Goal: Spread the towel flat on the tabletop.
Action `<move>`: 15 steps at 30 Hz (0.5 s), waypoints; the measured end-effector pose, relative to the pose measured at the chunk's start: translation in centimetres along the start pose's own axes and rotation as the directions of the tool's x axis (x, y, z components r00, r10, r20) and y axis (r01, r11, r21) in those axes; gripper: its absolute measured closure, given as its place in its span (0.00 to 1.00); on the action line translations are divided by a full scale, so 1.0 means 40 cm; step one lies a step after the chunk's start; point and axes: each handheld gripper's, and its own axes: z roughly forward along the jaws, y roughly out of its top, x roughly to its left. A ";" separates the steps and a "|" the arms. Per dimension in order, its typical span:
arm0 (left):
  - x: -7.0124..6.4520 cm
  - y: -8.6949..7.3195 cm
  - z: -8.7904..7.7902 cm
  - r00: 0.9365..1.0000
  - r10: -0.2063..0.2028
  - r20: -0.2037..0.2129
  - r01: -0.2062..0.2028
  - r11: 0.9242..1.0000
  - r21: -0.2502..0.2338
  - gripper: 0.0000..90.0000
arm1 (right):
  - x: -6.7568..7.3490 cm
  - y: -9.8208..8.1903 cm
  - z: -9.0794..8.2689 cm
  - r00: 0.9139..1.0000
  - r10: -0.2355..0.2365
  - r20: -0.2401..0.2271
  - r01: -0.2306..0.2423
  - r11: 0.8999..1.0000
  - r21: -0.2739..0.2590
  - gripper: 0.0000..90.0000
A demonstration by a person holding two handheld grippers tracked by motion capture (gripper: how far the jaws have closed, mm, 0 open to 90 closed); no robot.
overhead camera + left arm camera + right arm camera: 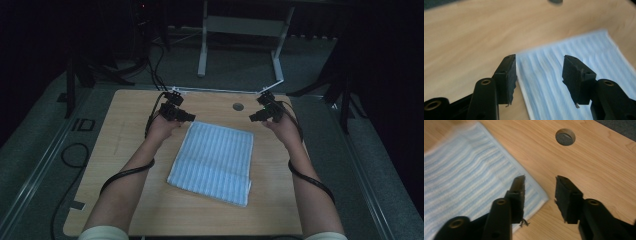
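High view: a folded cloth [214, 161] with pale blue and white stripes lies flat in the middle of a light wooden counter [125, 150]. Two bare forearms reach in from the near edge. The left gripper [176, 111] hovers at the cloth's far left corner, the right gripper [264, 112] at its far right corner. A round hole [238, 106] sits in the counter between them, farther off. Beyond the counter, grey carpet, dark cables and the white legs of a frame [202, 47] stand in a dim room.

Left gripper view: the jaws are spread apart, empty, above the cloth's [574, 82] corner, one jaw over bare wood, one over fabric.

Right gripper view: the jaws are spread apart, empty, straddling the cloth's [471, 182] hemmed corner. The round hole [565, 136] lies beyond.
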 end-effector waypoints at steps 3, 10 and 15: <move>-0.011 -0.059 -0.005 0.998 0.029 0.056 -0.031 0.998 0.051 0.48 | 0.032 -0.069 0.023 0.999 -0.022 -0.043 0.024 0.999 0.038 0.64; -0.076 -0.225 -0.052 0.979 0.101 0.179 -0.123 0.985 0.122 0.48 | 0.153 -0.237 0.023 0.985 -0.103 -0.141 0.111 0.993 0.049 0.64; -0.106 -0.326 -0.073 0.966 0.122 0.227 -0.162 0.972 0.168 0.46 | 0.265 -0.337 -0.010 0.959 -0.170 -0.229 0.181 0.983 0.028 0.65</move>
